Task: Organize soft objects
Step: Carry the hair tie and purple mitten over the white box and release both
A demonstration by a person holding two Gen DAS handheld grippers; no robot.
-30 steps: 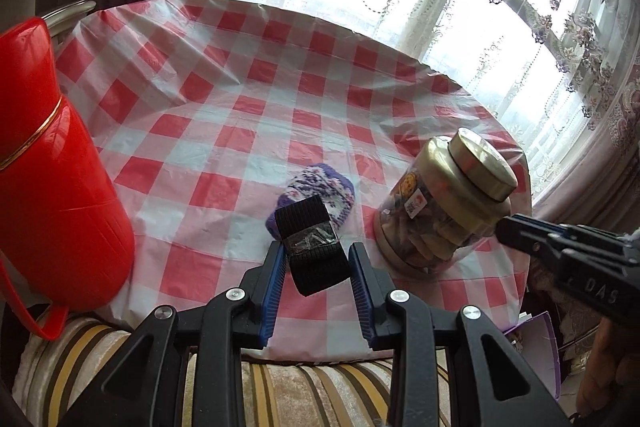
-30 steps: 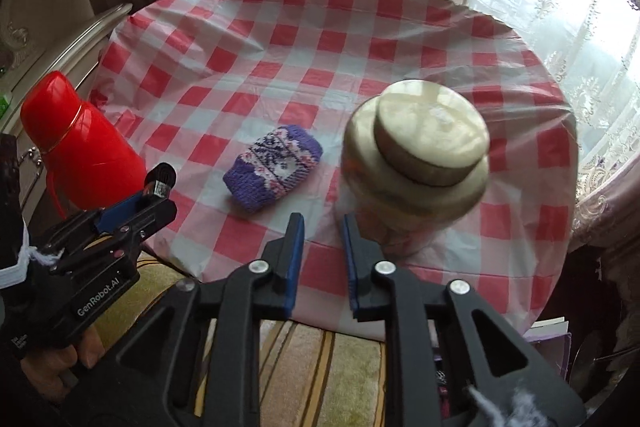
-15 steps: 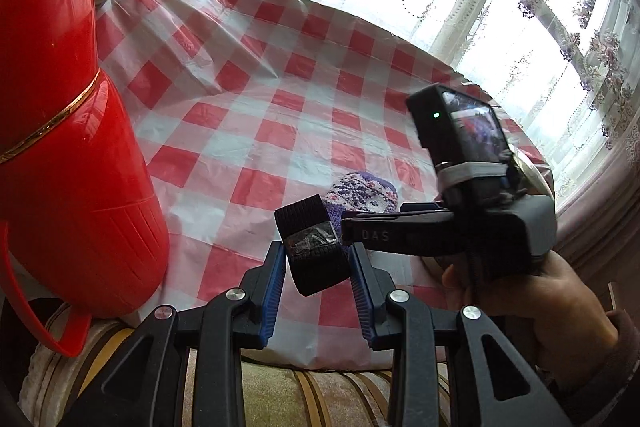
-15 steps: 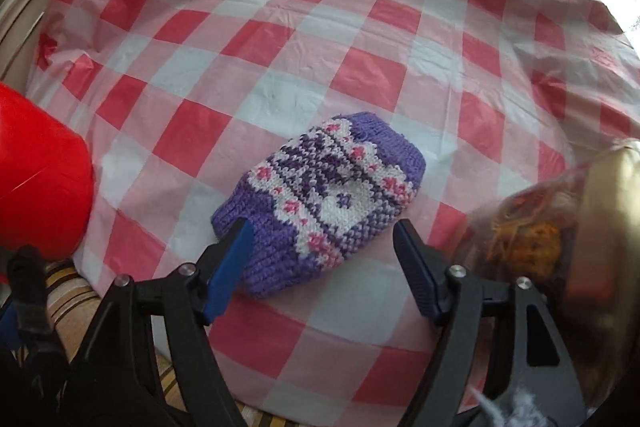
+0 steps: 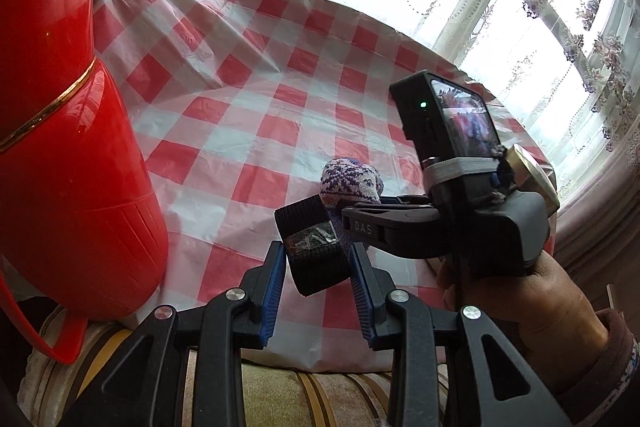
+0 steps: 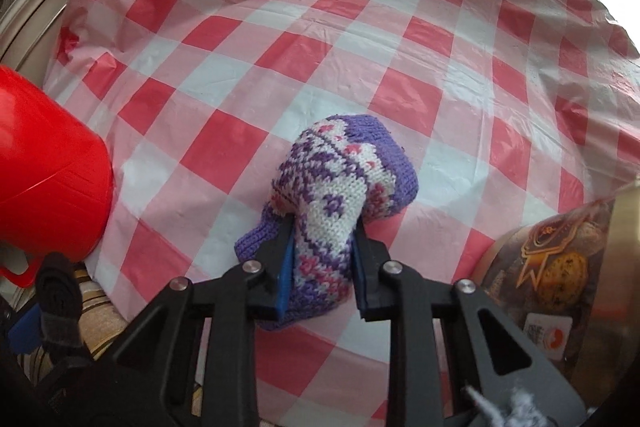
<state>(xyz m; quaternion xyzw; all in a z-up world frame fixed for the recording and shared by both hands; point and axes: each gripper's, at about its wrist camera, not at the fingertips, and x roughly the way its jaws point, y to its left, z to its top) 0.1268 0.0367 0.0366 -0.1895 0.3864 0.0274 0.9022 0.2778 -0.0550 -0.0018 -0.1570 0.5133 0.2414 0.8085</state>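
Two grippers are working at the near edge of one round bench [image 6: 472,75] that is wearing a red-and-white checked plastic cloth. Nearest in the left wrist view, the left gripper [image 5: 318,267] is holding one rolled black band [image 5: 314,247], its jaws pressing on the roll from both sides above the bench edge. Just beyond it, the right gripper [image 6: 322,259] is reaching in from the right, carried by one hand [image 5: 532,299] with a dark sleeve cuff showing. Its jaws have just been closing, and they are now squeezing the middle of one purple, white and pink knitted sock [image 6: 340,195], bunching the knit so it is humping up between the blue pads while its far end is lying on the cloth. To the left, one red thermos flask [image 5: 68,147] with a gold ring is standing at the bench edge. To the right of the sock, one clear plastic jar [image 6: 560,267] of biscuits with a gold lid is standing close by. Beyond the bench, lace curtains [image 5: 520,7] are hanging across a bright window.
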